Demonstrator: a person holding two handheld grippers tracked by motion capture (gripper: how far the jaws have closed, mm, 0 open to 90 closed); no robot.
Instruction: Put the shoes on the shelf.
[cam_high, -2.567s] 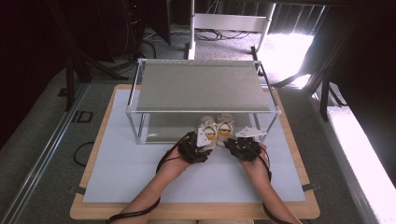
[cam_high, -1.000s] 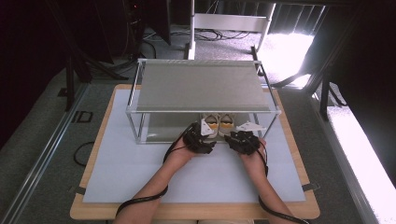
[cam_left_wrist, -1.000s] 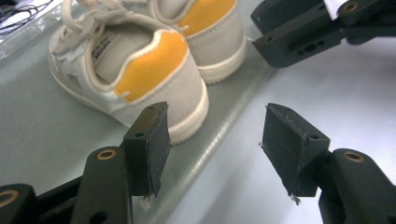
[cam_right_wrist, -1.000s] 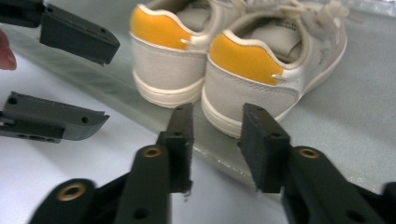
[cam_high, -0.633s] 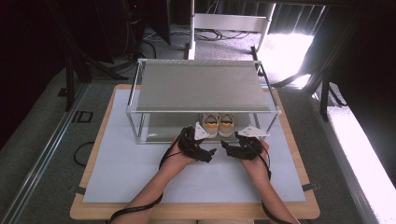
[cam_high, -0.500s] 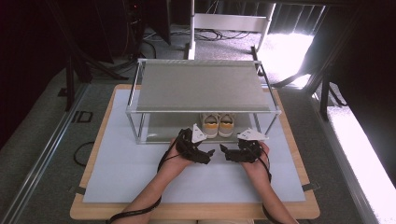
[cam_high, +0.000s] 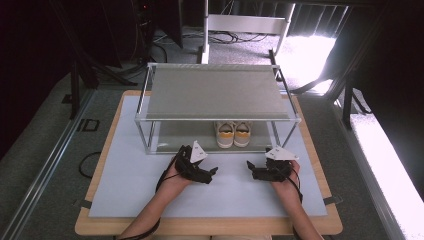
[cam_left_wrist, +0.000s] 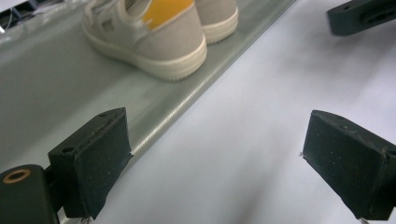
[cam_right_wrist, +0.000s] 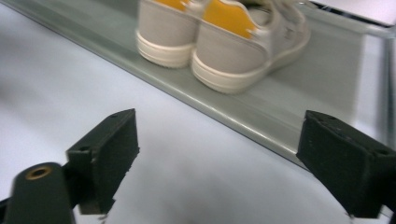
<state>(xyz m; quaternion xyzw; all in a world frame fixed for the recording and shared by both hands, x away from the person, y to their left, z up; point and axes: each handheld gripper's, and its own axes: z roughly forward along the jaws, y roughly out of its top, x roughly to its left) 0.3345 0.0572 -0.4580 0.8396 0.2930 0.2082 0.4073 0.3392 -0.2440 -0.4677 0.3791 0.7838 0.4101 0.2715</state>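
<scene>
A pair of beige shoes (cam_high: 233, 134) with yellow heel patches stands side by side on the lower shelf of a two-tier rack (cam_high: 220, 90), heels toward me; the same shoes (cam_left_wrist: 161, 35) (cam_right_wrist: 224, 35) fill the top of both gripper views. My left gripper (cam_high: 212, 172) rests on the white mat in front of the rack, open, nothing between its jaws. To its right, my right gripper (cam_high: 250, 167) is also open and empty, just below the rack's right front post. The other gripper's jaw (cam_left_wrist: 362, 14) shows at the top right of the left gripper view.
The rack's flat grey top shelf (cam_high: 215, 92) overhangs the shoes. A white mat (cam_high: 125, 175) covers the wooden table (cam_high: 200, 227). Dark floor, cables and a bright sunlit strip (cam_high: 385, 165) surround the table.
Both grippers have drawn back from the shoes toward me and now sit on the mat, open. The shoes stay on the lower shelf where they were set.
</scene>
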